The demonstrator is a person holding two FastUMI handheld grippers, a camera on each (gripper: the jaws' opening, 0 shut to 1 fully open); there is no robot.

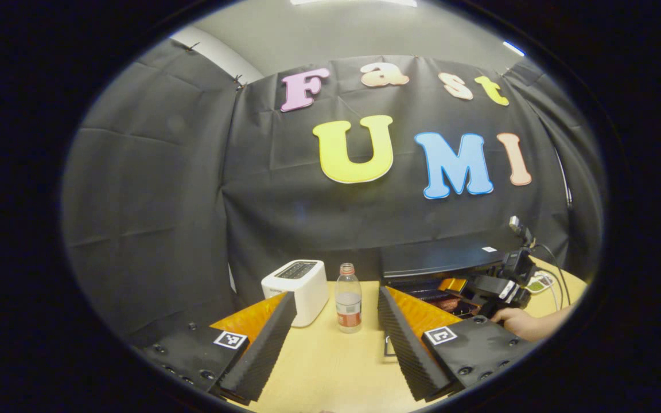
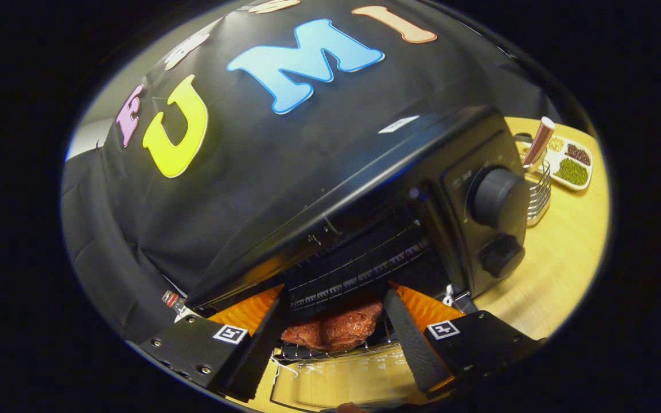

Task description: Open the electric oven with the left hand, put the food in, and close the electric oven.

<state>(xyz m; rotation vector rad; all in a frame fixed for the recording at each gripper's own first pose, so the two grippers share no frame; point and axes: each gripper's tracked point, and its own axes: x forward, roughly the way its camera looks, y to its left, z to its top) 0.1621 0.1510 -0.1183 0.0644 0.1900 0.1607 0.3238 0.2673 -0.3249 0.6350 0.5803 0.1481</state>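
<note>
Black cloth backs our wooden table [image 1: 330, 367]; from the left gripper view we count one toaster [image 1: 299, 289], one bottle [image 1: 348, 298], one oven [image 1: 439, 269] at right; left gripper [image 1: 336, 335] spread wide, empty; from the right gripper view, one piece of meat [image 2: 333, 330] on the oven's rack, two knobs [image 2: 497, 198], right gripper [image 2: 333, 338] parted around the meat, contact unclear.

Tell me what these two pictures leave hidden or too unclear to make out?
- Oven cavity, right gripper view: dark, back wall unreadable.
- Meat, right gripper view: sides hidden by the right claw fingers; contact uncertain.
- Oven door, left gripper view: hidden behind the left claw.
- Tray, right gripper view: contents too small.
</note>
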